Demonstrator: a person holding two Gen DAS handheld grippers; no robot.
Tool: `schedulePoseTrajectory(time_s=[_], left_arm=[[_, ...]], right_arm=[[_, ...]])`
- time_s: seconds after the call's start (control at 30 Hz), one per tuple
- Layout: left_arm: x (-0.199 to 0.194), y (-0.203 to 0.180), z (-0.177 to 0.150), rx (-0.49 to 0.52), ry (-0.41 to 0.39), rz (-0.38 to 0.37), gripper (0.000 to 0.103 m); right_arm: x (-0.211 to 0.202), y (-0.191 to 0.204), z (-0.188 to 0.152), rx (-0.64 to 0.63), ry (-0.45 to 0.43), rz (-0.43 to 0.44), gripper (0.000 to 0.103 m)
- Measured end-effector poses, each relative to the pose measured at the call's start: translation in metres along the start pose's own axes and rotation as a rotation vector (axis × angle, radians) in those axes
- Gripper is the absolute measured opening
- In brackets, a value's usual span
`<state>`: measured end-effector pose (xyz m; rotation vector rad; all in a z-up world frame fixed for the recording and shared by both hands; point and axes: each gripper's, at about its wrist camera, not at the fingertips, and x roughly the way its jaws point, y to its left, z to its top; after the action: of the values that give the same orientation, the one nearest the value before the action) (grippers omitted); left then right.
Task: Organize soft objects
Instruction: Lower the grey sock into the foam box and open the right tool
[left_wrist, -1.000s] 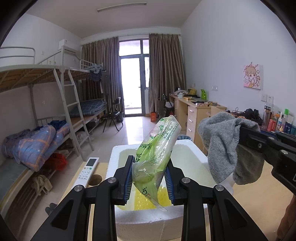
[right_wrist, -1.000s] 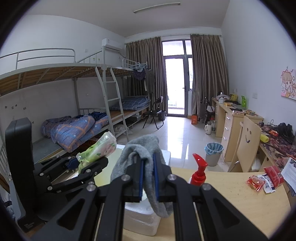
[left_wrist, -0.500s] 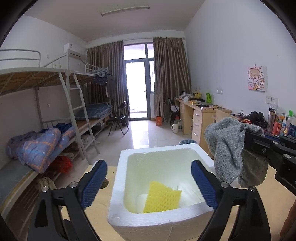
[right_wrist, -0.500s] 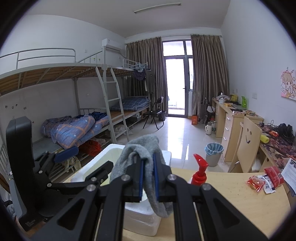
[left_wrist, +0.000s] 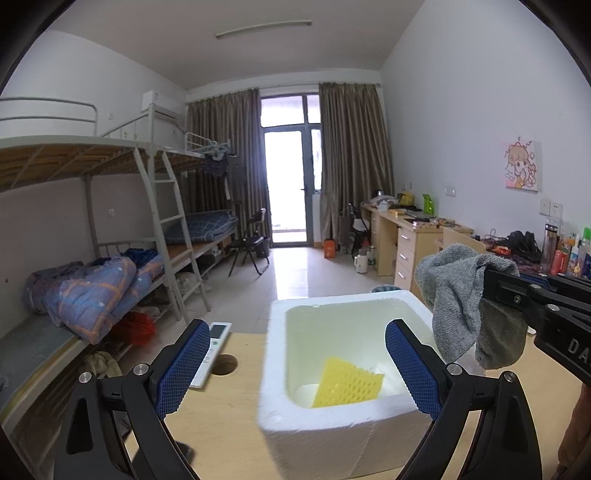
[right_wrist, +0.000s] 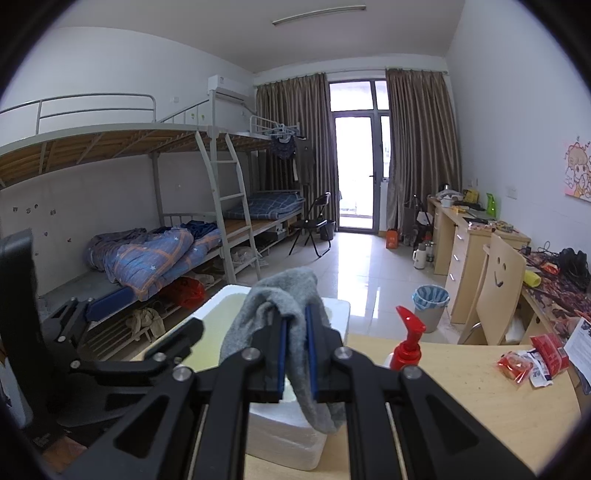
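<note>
A white foam box (left_wrist: 277, 373) stands on the wooden table, with a yellow sponge (left_wrist: 347, 382) leaning inside it. My left gripper (left_wrist: 295, 326) is open wide in front of the box, and nothing is between its blue pads (left_wrist: 181, 369). The green packet seen earlier is out of sight. My right gripper (right_wrist: 295, 325) is shut on a grey knitted cloth (right_wrist: 280, 291). That cloth (left_wrist: 454, 295) hangs beside the box's right rim, level with its top. The left gripper (right_wrist: 159, 314) shows at the left of the right wrist view, over the box (right_wrist: 288, 435).
A white remote (left_wrist: 212, 350) and a round cable hole (left_wrist: 225, 365) lie left of the box. A red pump bottle (right_wrist: 408, 343) stands right of it, with red snack packets (right_wrist: 532, 363) farther right on the table (right_wrist: 461, 406). Bunk beds line the left wall and desks the right.
The left gripper's jaws sprang wide and let go of the green packet, which dropped out of view toward the box. The right gripper kept still with the grey cloth in it.
</note>
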<state>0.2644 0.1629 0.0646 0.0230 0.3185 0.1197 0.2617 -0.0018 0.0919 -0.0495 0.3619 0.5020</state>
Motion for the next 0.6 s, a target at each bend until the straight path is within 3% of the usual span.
schedulePoseTrajectory(time_s=[0.6], left_arm=[[-0.042,0.047,-0.01,-0.048,-0.023,0.119,0.097]], right_arm=[[0.016,0.031,0.007,-0.039,0.016,0.091,0.012]])
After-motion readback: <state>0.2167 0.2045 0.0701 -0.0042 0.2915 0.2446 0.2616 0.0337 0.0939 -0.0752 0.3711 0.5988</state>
